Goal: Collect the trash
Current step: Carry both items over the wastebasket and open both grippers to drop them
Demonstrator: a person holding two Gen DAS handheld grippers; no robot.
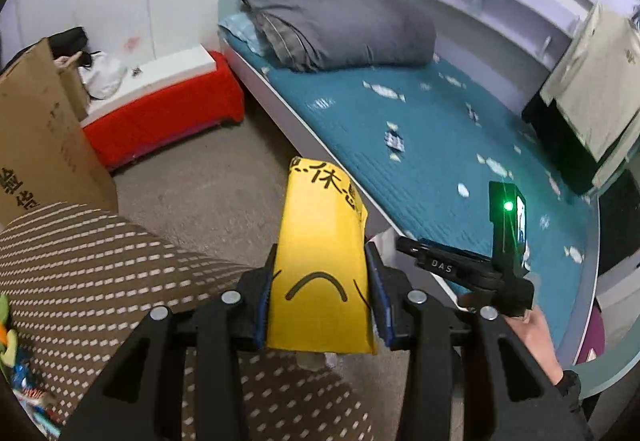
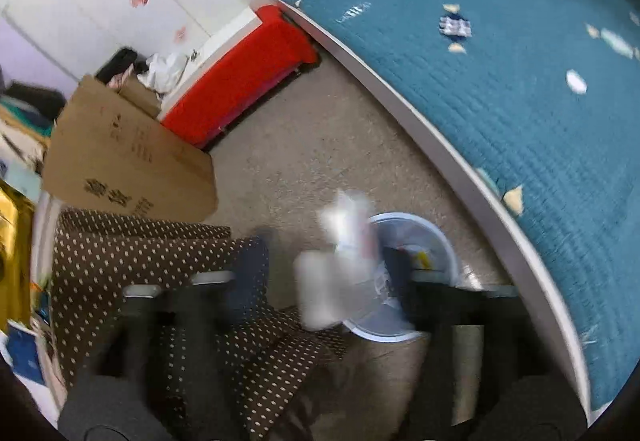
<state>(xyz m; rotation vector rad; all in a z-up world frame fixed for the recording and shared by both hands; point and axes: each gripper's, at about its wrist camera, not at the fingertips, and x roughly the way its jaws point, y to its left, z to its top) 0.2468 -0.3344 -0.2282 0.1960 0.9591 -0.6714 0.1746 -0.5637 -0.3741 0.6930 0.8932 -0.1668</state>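
Note:
My left gripper (image 1: 320, 237) is shut on a yellow paper carton (image 1: 320, 253) with black characters, held above the floor beside the bed. My right gripper (image 2: 326, 261) is blurred by motion; its jaws stand wide apart, and a white crumpled wrapper (image 2: 340, 261) hangs between them, over a pale blue trash bin (image 2: 420, 241) on the floor. Whether the fingers touch the wrapper I cannot tell. A small blue-white wrapper (image 1: 394, 141) lies on the teal bedspread (image 1: 440, 145); it also shows in the right wrist view (image 2: 454, 26). The right gripper's body (image 1: 480, 261) shows in the left wrist view.
A grey duvet (image 1: 340, 25) lies at the head of the bed. A red bench (image 1: 168, 121) and a cardboard box (image 1: 40, 145) stand by the wall. A brown dotted cushion (image 1: 120, 273) is at lower left. The carpet floor (image 1: 216, 177) lies between them.

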